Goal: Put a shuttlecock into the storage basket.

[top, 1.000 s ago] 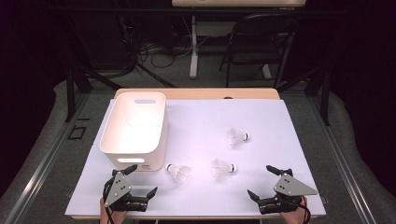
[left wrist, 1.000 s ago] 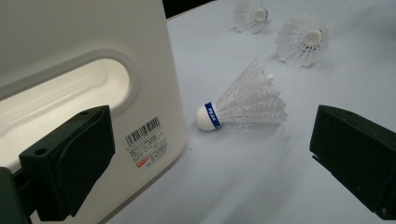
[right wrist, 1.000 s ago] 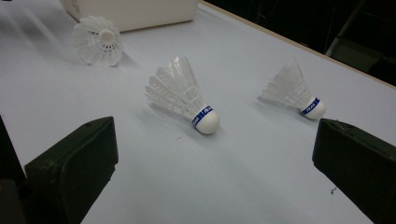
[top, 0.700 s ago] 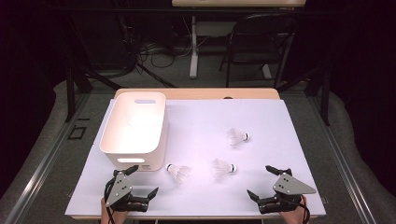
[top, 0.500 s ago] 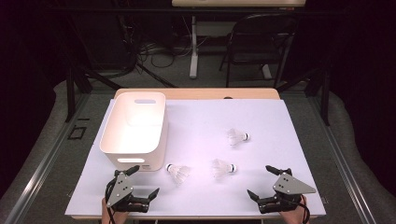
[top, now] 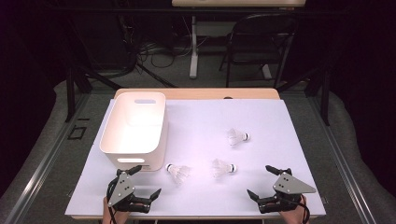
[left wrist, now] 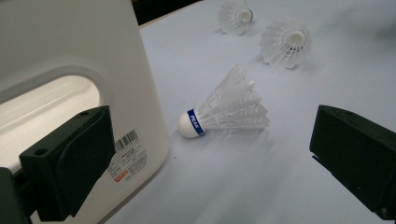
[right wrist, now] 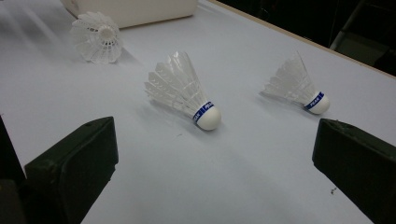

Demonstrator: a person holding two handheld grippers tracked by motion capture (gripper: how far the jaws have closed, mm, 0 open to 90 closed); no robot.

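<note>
On the table (top: 196, 196) we log three shuttlecocks: the near-left shuttlecock (top: 178, 171) at 1 o'clock of our left gripper (top: 144, 182), beside the white bin (top: 133, 125); the middle shuttlecock (top: 222, 168); the far shuttlecock (top: 237, 136) at 12. Our left gripper and right gripper (top: 260, 181) rest at 7 and 5, fingers spread wide, holding nothing.

From my high view, both of the person's hands are cut off by the bottom edge below the left gripper (top: 144, 182) and right gripper (top: 264, 182). In the left gripper view the white bin (left wrist: 70, 56) runs off the top and left, and its barcode label (left wrist: 122, 156) is too small for me to read. In the right gripper view the bin (right wrist: 140, 9) shows just a strip at the top edge.
</note>
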